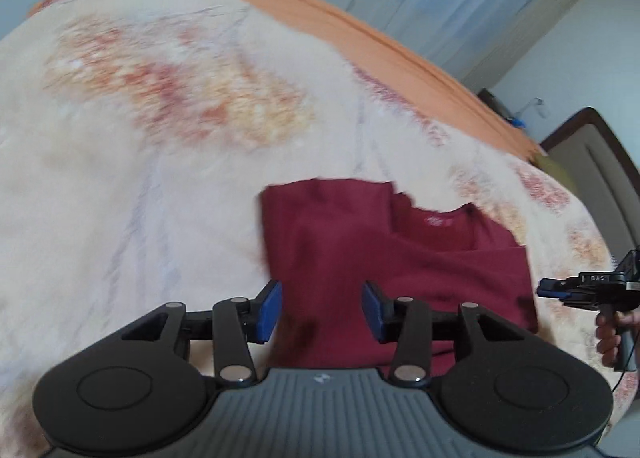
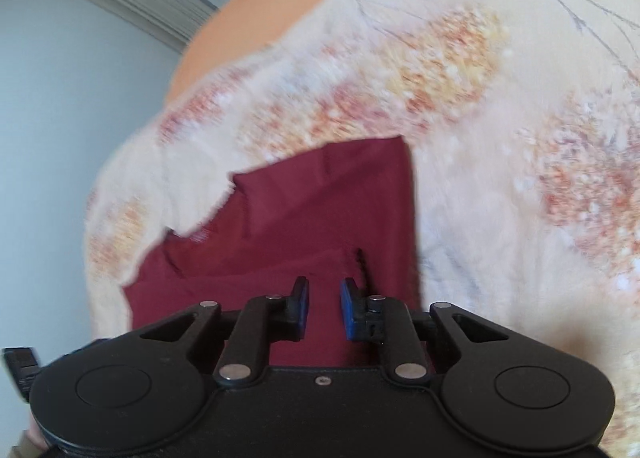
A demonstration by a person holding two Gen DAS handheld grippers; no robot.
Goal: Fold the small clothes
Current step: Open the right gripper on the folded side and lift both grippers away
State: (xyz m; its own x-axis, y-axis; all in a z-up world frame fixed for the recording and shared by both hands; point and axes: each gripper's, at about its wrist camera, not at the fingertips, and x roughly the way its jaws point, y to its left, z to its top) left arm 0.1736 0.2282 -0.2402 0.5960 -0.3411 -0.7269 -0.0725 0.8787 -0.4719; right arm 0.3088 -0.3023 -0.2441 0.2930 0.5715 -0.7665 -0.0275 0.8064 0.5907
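A dark red shirt (image 1: 384, 258) lies partly folded on the blanket (image 1: 160, 138), near its front edge, collar and label toward the far right corner of the garment as the left wrist view shows it. One side looks already turned in over the body.

The left gripper (image 1: 322, 310) hovers over the shirt's left edge, jaws wide apart and empty. The right gripper (image 2: 324, 308) hangs above the shirt's middle, jaws partly apart, holding nothing.

The step in hand seems to be taking hold for the next fold. To do it well, each gripper should drop to the hem near a corner, pinch both layers together, then lift evenly so the fold stays straight and the fluffy blanket is not caught.
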